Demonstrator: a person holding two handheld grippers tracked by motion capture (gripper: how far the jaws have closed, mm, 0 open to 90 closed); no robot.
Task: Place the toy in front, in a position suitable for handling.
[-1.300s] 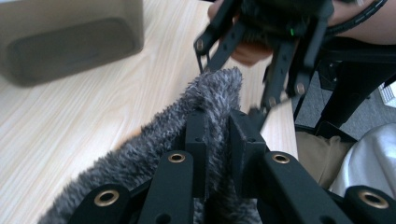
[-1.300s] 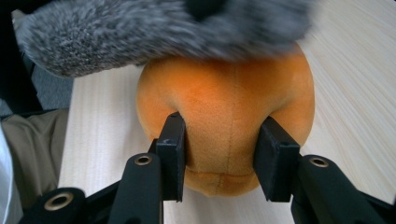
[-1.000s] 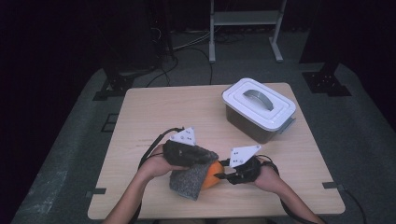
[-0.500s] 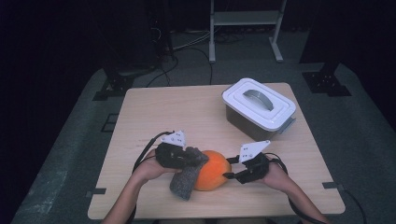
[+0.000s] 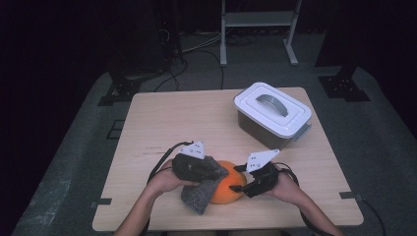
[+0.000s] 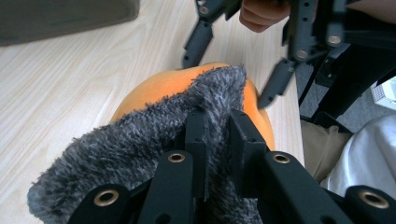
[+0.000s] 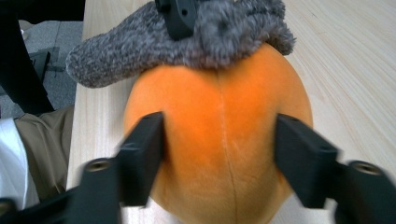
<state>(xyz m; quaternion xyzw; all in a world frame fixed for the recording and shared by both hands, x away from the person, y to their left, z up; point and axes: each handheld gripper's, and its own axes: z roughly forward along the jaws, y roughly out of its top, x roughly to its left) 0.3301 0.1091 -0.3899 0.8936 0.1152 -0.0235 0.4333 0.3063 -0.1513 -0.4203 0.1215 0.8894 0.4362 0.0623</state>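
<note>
Two hand-held grippers meet at the near edge of the tabletop (image 5: 162, 118). Your left hand-held gripper (image 5: 216, 173) has its jaws clamped together on a fuzzy grey cloth (image 5: 201, 194), which drapes over the top of an orange plush ball (image 5: 227, 189) resting on the wood. Your right hand-held gripper (image 5: 242, 181) has just been opening; its jaws now stand apart on either side of the ball, close beside its flanks. A white lidded box (image 5: 272, 112) sits well apart at the far right.
</note>
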